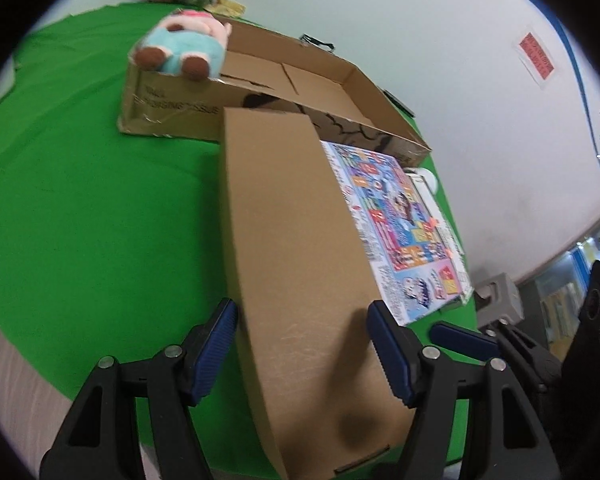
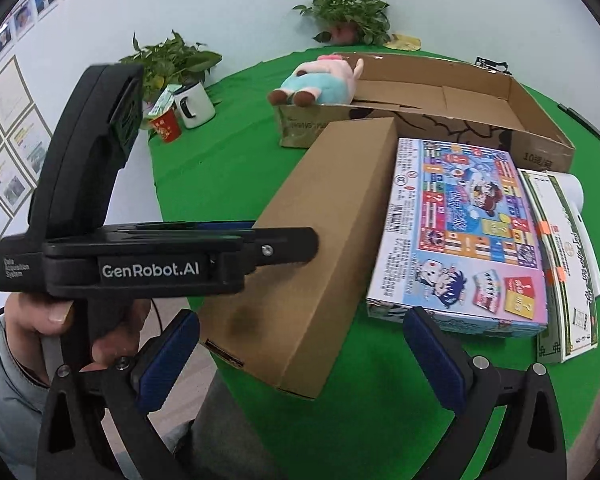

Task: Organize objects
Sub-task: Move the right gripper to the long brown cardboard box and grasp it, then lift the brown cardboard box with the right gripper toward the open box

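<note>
1. Left wrist view: the left gripper [image 1: 300,344] fills the bottom of the frame, its blue-padded fingers [image 1: 214,350] spread apart on either side of a long plain cardboard box [image 1: 296,248]. The box runs up the frame's centre on green cloth [image 1: 80,208]. Whether the pads touch it cannot be told. At right lies a colourful board game box [image 1: 396,232]; at upper centre, an open carton [image 1: 300,80] with a plush toy [image 1: 180,46] on its rim.

2. Right wrist view: the right gripper [image 2: 300,360] at bottom stands open and empty. The left gripper's body crosses mid-left, over the long box's near end. The box looks stiff, light and smooth-sided; gripping across its narrow width near the middle seems safest against tipping or slipping.
</note>
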Action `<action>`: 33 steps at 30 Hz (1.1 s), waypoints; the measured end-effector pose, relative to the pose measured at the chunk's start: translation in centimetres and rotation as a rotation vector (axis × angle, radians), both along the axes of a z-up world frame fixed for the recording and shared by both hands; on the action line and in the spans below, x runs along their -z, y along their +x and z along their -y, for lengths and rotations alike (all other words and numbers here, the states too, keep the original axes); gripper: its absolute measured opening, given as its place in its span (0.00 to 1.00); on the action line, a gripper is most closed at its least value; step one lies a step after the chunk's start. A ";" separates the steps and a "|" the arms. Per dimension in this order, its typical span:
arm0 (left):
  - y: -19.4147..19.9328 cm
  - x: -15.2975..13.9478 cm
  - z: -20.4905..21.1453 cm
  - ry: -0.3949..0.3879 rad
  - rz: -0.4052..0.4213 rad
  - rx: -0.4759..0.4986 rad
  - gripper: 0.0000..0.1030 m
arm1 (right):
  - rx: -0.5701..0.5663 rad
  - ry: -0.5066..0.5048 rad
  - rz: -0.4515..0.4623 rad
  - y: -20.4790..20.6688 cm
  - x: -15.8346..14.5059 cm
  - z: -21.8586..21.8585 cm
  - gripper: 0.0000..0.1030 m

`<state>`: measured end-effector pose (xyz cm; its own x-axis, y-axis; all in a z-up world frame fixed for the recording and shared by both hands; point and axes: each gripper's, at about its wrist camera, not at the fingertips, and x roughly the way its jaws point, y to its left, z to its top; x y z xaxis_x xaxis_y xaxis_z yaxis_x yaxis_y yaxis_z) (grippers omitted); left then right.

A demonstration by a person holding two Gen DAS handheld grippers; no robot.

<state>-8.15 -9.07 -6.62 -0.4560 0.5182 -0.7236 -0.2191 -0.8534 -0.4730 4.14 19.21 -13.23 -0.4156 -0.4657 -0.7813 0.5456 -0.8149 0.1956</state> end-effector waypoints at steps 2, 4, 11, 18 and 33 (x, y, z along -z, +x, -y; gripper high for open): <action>0.0 0.0 -0.2 0.005 0.003 0.025 0.65 | -0.014 0.002 0.030 0.0 0.3 0.5 1.00; 0.1 0.0 -0.2 0.045 0.028 0.049 0.65 | -0.035 0.018 0.035 0.1 0.4 1.0 1.00; 1.4 0.3 -1.3 0.069 0.044 0.088 0.65 | -0.048 0.090 0.027 0.0 1.7 1.8 0.99; 1.9 0.7 -1.6 0.081 0.046 0.058 0.65 | -0.037 0.162 0.004 -0.5 3.0 1.7 0.89; 1.7 1.8 0.9 0.168 0.097 0.001 0.74 | -0.005 -0.049 0.135 -1.0 3.2 0.0 0.86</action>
